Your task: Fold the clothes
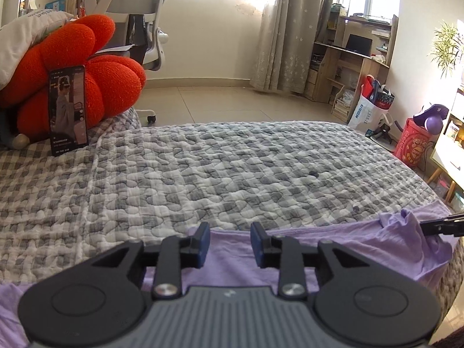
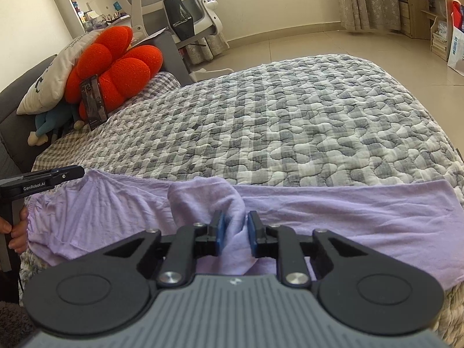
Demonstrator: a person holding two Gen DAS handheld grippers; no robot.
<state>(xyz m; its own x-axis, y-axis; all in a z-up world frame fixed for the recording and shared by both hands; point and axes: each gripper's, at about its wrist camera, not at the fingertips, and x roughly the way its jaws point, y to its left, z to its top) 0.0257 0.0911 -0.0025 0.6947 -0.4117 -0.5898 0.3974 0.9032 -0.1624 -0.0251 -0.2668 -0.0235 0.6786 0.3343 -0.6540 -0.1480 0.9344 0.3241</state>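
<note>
Grey-checked quilt covers the bed, and a lilac garment lies stretched along its near edge. Only the right wrist view shows a raised fold of that cloth caught between the blue pads of the right gripper, whose fingers are closed on it. That view also shows the left gripper from the side at the garment's left end, with the person's fingers on its handle.

From the left wrist view, the left gripper has its pads spread apart above flat cloth, holding nothing, while the right gripper shows only as a dark tip at a bunched part of the garment on the right.

Beyond the bed lie a tiled floor, a curtain and a wooden desk far right. At the far left of the bed, a red cushion props a lit phone, beside a white pillow; an office chair stands behind.
</note>
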